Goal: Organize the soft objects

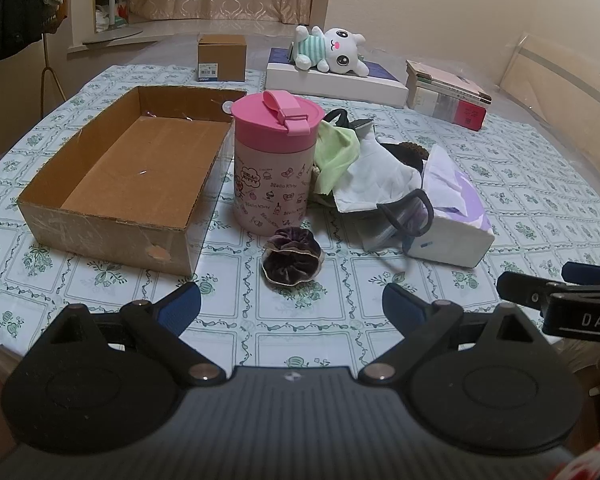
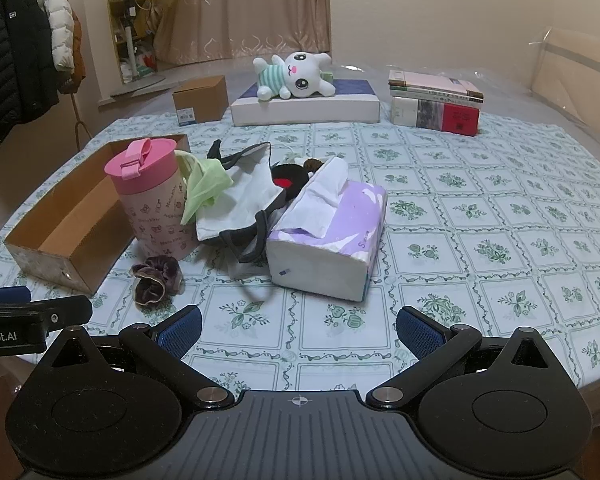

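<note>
My left tongs (image 1: 291, 307) are spread wide, released, with nothing between the blue pads (image 1: 184, 307) and nothing touching them; they hang just above the counter (image 1: 520, 200) near its front edge. Straight ahead of them lies the dark purple velvet scrunchie (image 1: 293, 255), flat on the floral cloth, close in front of the pink-lidded cup (image 1: 275, 168) and just off the near corner of the open cardboard box (image 1: 112, 184). That box looks empty from where I sit.

My right tongs (image 2: 299, 330) are equally wide apart and grip nothing, hovering over bare cloth. The purple tissue pack (image 2: 332, 236) sits just ahead of them, a white sheet poking up from its slit. From this view the scrunchie (image 2: 156, 276) is off to the left, between the box (image 2: 76, 216) and the tissue pack, and the tip of the left tongs shows at the left border.

Behind the cup (image 2: 150, 200) is a heap of soft things: a light green cloth (image 2: 206, 186) draped against the cup, a white bag (image 2: 240, 204) with dark handles that lean on the tissue pack, and something black with a red patch (image 2: 286, 178) wedged behind it. I cannot tell what that black thing is.

At the far side a white plush rabbit (image 1: 332, 48) in a striped top lies on a flat white box (image 1: 336, 82), with a small brown carton (image 1: 222, 57) to its left and a stack of books (image 1: 448, 96) to its right
</note>
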A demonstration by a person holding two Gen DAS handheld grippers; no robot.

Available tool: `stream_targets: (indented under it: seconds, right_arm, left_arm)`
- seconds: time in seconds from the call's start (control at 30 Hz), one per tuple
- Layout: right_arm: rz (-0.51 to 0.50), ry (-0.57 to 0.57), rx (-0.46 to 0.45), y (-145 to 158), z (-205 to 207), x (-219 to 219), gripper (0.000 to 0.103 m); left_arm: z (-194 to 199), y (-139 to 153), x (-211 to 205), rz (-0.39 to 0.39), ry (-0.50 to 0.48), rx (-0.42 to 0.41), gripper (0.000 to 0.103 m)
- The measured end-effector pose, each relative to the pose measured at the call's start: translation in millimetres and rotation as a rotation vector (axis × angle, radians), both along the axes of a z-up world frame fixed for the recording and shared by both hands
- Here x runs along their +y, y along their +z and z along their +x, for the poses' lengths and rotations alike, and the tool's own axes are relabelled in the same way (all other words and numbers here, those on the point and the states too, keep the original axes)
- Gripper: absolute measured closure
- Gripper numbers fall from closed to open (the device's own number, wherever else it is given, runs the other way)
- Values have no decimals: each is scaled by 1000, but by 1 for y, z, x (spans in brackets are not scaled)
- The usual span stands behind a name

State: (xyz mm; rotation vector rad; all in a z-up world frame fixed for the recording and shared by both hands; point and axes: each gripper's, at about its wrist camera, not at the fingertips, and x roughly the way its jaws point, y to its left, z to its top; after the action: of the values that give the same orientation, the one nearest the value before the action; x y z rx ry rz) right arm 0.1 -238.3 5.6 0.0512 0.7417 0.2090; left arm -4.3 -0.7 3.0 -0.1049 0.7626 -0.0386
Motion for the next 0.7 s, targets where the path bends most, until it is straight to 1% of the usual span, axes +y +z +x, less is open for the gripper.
stream_targets:
  seconds: [0.7]
  right_arm:
    - [0,0,1,-1,1,0,0]
  left_arm:
    - [1,-1,-2,-3,-4,0,7]
